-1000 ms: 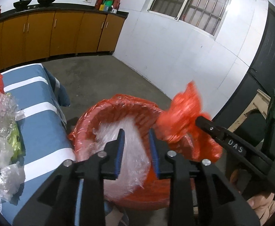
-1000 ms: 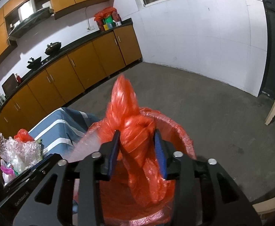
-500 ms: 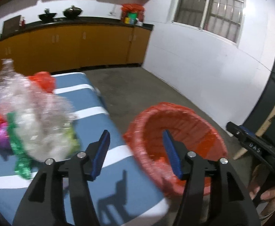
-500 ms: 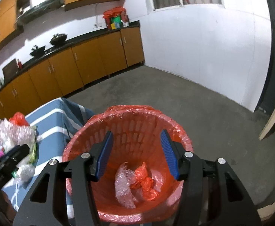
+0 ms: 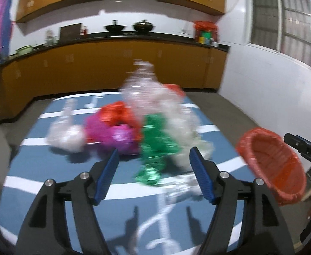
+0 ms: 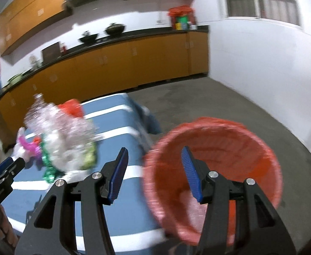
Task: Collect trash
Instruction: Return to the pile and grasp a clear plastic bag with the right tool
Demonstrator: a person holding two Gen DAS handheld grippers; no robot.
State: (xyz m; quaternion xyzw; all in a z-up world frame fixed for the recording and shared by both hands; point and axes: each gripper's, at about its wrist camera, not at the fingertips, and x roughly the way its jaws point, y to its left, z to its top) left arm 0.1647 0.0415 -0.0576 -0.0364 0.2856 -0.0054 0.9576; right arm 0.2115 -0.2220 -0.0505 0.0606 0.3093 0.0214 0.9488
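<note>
Risks first. The left gripper (image 5: pixel 154 175) was empty with its jaws opening, nothing between the pads. The trash pile (image 5: pixel 134 127) was a loose heap of crinkled film, so I judged that a pinch on an outer fold could drag neighbouring pieces along and spill them off the table (image 5: pixel 49 191). The left view was blurred, and I could not tell the edges of single pieces, so a misjudged reach seemed possible. The green foil (image 5: pixel 155 148) at the pile's near edge looked springy; I judged it might slip from a shallow grip.

The right gripper (image 6: pixel 154 173) stood parted and empty. Its tips framed the near rim of the bin (image 6: pixel 251 140), and I judged a careless swing could knock the light, bag-lined bin over.

Positions, near to far, in the left view. The green foil lay just beyond the tips, at centre frame and between the lines of the two jaws. Behind it sat a pink wad (image 5: pixel 117 137) and a red one (image 5: pixel 115 112), centre left. The clear film (image 5: pixel 153 93) rose tallest, upper centre. A smaller clear wad (image 5: pixel 70 138) lay apart at left. The bin sat at lower right, off the table's edge.

In the right view, the pile (image 6: pixel 57 136) lay at middle left, well apart from that gripper. The bin filled the lower right, with some scraps at its bottom.
</note>
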